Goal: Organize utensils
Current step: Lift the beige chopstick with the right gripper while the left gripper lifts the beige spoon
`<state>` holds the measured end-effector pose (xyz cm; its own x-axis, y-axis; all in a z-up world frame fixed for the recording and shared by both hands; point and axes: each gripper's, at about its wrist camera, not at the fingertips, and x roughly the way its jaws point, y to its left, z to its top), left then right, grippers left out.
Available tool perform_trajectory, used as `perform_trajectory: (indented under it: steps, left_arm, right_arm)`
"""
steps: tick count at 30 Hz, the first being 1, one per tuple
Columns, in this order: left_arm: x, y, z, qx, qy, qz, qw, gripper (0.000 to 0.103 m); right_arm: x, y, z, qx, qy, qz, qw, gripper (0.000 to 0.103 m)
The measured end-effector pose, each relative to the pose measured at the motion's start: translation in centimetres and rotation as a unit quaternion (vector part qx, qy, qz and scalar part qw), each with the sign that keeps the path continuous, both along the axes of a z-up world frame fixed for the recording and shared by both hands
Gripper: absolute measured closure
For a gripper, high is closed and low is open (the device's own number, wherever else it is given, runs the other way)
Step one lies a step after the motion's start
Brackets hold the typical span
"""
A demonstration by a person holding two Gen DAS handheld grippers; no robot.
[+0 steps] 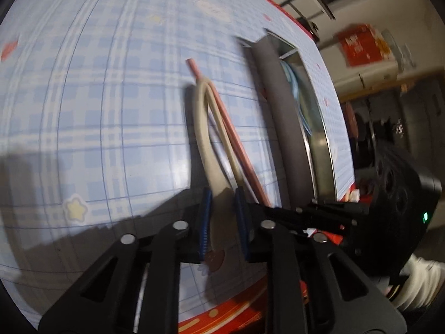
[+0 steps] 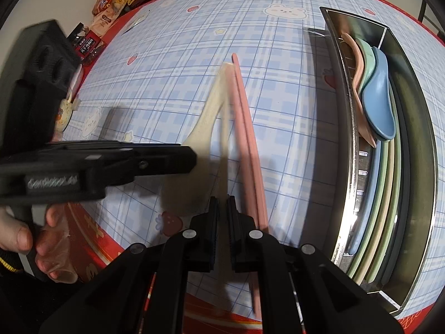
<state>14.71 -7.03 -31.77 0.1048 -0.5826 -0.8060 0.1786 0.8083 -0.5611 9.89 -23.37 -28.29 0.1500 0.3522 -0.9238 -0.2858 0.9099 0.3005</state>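
Blurred white lettering, seemingly "Genrobot.ai", runs along the side of the left hand-held gripper (image 2: pixel 192 161). Print on the snack packets (image 2: pixel 107 5) beyond the bench (image 2: pixel 172 55) is unreadable.

The left gripper (image 1: pixel 222 217) has its blue pads (image 1: pixel 205 222) pressed on the bowl end of a cream spoon (image 1: pixel 207 144), above the blue plaid desk (image 1: pixel 97 97). A pink chopstick (image 1: pixel 222 111) lies just beside the spoon. Near the desk's right edge stands a metal tray (image 1: pixel 322 144) with pale blue utensils (image 1: pixel 294 89) inside. The right gripper (image 1: pixel 314 214) shows at lower right.
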Motion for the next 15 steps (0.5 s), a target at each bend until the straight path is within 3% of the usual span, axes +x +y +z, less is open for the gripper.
perform_trajectory:
  steps: [4, 8, 11, 15]
  left_arm:
    - [-0.3, -0.6, 0.3, 0.028, -0.006, -0.028, 0.9992, 0.094]
    - [-0.3, -0.8, -0.2, 0.037, -0.003, -0.034, 0.9987, 0.092]
    - [-0.1, -1.2, 0.1, 0.071, -0.02, -0.041, 0.9964, 0.092]
    - [0.4, -1.4, 0.3, 0.109, -0.041, -0.052, 0.9918, 0.077]
  right_arm:
    - [0.0, 0.0, 0.0, 0.001, 0.0, -0.001, 1.0, 0.095]
    - [-0.1, 0.0, -0.1, 0.0, 0.0, -0.003, 1.0, 0.095]
    - [-0.1, -0.1, -0.1, 0.001, 0.0, -0.003, 1.0, 0.095]
    - [0.0, -0.1, -0.1, 0.002, 0.0, -0.004, 1.0, 0.095]
